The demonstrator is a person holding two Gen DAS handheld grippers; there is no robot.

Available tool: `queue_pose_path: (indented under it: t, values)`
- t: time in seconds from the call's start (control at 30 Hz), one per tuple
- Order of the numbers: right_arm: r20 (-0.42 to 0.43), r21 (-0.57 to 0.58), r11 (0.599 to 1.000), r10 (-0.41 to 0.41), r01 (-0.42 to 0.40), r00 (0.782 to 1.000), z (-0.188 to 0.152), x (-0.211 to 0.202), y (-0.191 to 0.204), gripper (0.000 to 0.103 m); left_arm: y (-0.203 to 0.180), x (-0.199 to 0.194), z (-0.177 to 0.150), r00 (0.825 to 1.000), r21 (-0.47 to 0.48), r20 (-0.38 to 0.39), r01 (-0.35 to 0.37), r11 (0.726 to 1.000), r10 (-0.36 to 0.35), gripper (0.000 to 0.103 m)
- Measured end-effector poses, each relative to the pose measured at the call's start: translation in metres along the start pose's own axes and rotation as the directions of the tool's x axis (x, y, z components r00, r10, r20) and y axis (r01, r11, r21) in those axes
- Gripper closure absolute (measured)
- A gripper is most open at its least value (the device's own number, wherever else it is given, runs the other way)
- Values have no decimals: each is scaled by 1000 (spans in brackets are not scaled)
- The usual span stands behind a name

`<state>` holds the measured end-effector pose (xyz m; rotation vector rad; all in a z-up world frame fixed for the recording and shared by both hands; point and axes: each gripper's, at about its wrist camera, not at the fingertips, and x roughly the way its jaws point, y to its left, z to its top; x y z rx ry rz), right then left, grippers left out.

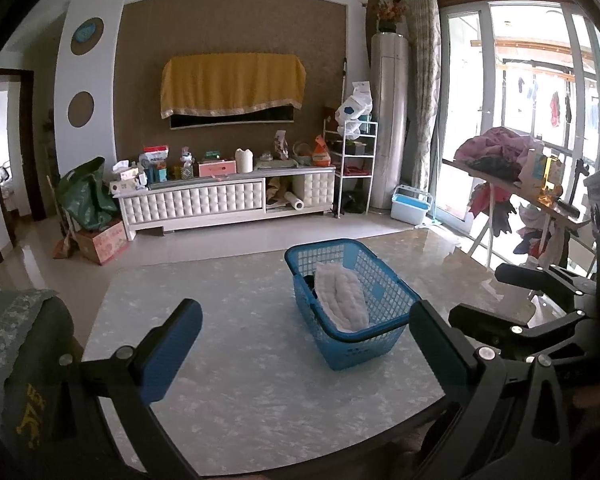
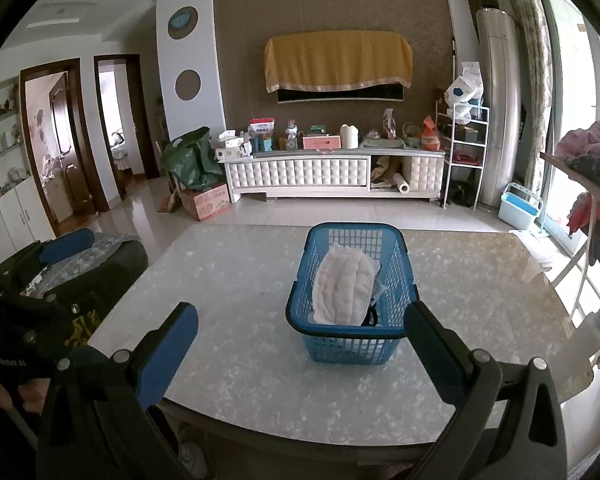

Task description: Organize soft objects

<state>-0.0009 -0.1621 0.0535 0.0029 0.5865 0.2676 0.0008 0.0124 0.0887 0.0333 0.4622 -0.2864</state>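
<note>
Two grippers, both spread wide, nothing between fingers. Left gripper (image 1: 306,328) hangs above near table edge; blue basket (image 1: 384,344) ahead, slightly toward its right finger. Right gripper (image 2: 302,328) faces same basket (image 2: 312,344) straight ahead, basket's near rim between its fingertips in view. White quilted cloth (image 2: 346,286) lies folded inside basket, dark item beside it, identity unclear. Marble table (image 2: 228,280) around basket bare. Judgement: sorting looks nearly or fully finished; no loose soft item visible within reach.

Brown feature wall (image 2: 332,12), white tufted TV cabinet (image 2: 332,174), glossy tiled floor (image 2: 140,208), bright glass doors (image 1: 512,92) at right.
</note>
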Motion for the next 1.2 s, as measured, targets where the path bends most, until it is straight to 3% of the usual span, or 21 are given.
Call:
queue_pose_path:
  t: [0.2,1.2]
  values:
    - [-3,-3,1000,0,0,1000,-1,-3,0,0,-6,0,-2,1000,17,11,-24,1000,24,0]
    - [3,-3,1000,-1,1,1000,0,-6,0,0,-9,-4,-3,1000,10,8,-8,1000,8,0]
